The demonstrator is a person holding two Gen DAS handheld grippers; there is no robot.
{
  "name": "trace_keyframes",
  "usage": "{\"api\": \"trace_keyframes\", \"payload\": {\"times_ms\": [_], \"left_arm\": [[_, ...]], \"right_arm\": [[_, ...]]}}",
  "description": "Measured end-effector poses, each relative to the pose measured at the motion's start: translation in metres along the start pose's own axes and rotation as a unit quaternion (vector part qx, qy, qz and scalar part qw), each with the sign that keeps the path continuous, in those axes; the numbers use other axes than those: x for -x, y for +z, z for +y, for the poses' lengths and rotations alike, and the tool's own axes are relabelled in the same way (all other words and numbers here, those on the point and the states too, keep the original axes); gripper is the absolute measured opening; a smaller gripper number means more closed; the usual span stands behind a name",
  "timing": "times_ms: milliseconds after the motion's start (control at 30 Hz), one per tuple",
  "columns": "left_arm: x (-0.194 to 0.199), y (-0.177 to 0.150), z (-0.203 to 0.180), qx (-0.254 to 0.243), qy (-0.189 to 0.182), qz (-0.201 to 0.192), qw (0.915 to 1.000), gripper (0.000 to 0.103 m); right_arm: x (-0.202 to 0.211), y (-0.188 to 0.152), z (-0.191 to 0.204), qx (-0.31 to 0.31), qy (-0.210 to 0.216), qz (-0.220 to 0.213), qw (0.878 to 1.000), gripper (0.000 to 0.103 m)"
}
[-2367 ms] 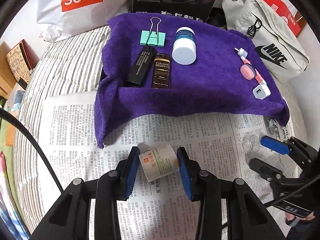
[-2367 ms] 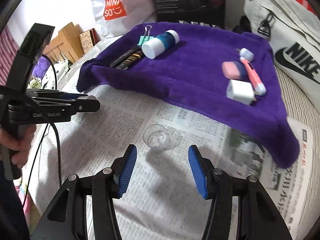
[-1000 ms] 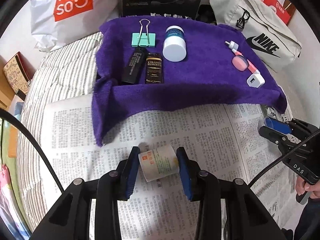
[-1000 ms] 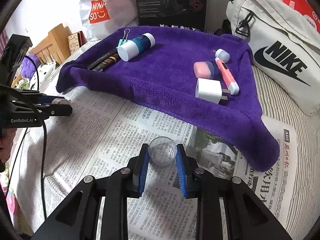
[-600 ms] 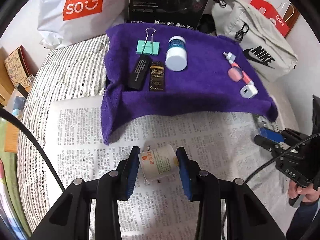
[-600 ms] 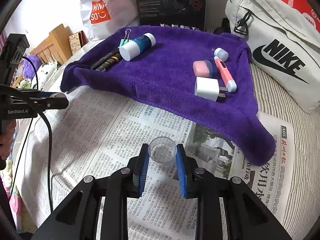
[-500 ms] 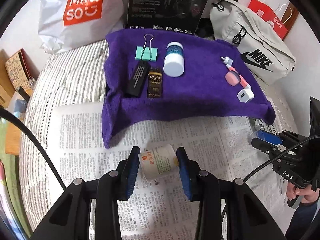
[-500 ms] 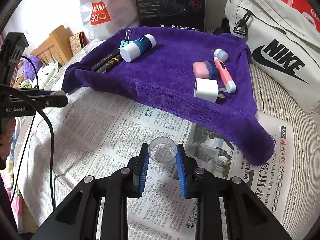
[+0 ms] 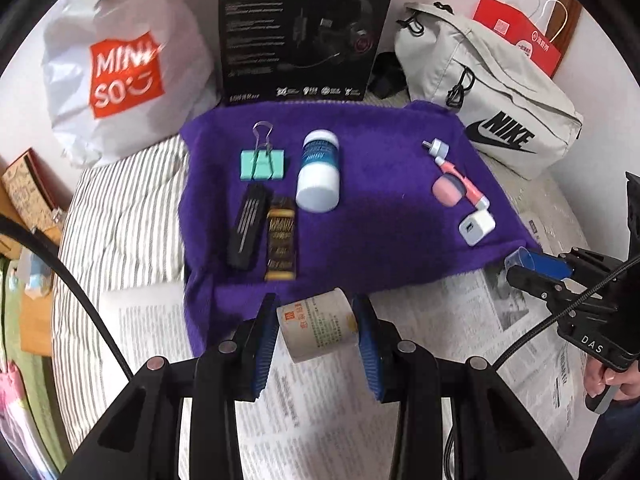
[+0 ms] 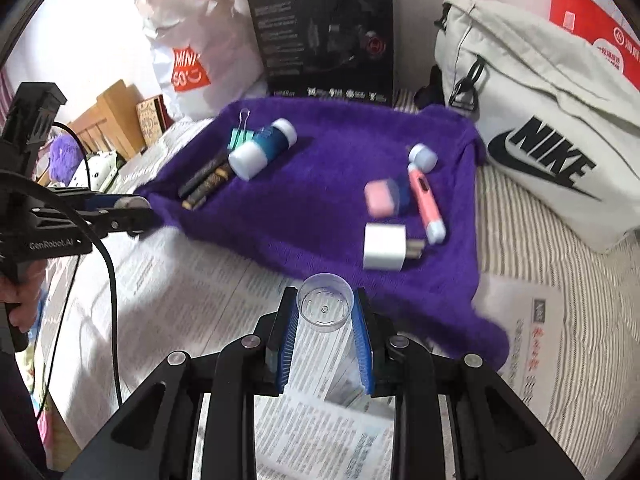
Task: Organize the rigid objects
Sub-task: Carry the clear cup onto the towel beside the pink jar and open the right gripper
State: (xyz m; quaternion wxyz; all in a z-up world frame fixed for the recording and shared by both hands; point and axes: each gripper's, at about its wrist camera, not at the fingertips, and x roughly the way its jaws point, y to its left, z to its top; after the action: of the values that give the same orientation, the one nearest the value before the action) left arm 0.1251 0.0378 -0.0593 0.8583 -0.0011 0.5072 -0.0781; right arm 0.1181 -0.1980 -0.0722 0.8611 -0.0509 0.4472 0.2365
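- Both loads have come up off the newspaper [image 9: 328,412] since the earlier frames and now hang at the near edge of the purple towel [image 9: 380,208].
- Your left hand-held gripper [image 9: 316,336] is clamped narrow on a small white labelled bottle [image 9: 316,330], held on its side.
- Your right hand-held gripper [image 10: 325,330] pinches a clear plastic cup [image 10: 326,307], mouth toward the camera.
- Risk: the thin cup could flex and pop free if you squeeze harder.
- Risk: the bottle may roll on the soft towel once released.
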Motion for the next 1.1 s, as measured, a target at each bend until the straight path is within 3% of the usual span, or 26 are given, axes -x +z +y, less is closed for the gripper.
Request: {"api": "trace_keyframes", "payload": {"times_ms": [700, 1100], "left_arm": [[-0.007, 0.011, 0.026, 0.022, 0.005, 0.001, 0.9998, 0.036], [-0.018, 0.022, 0.036, 0.024, -0.002, 0.001, 0.9997, 0.036]], "right_arm": [[-0.038, 0.055, -0.006, 0.007, -0.013, -0.002, 1.000, 0.027], [-0.081, 0.097, -0.032, 0.006, -0.040, -0.002, 0.999, 0.027]]}}
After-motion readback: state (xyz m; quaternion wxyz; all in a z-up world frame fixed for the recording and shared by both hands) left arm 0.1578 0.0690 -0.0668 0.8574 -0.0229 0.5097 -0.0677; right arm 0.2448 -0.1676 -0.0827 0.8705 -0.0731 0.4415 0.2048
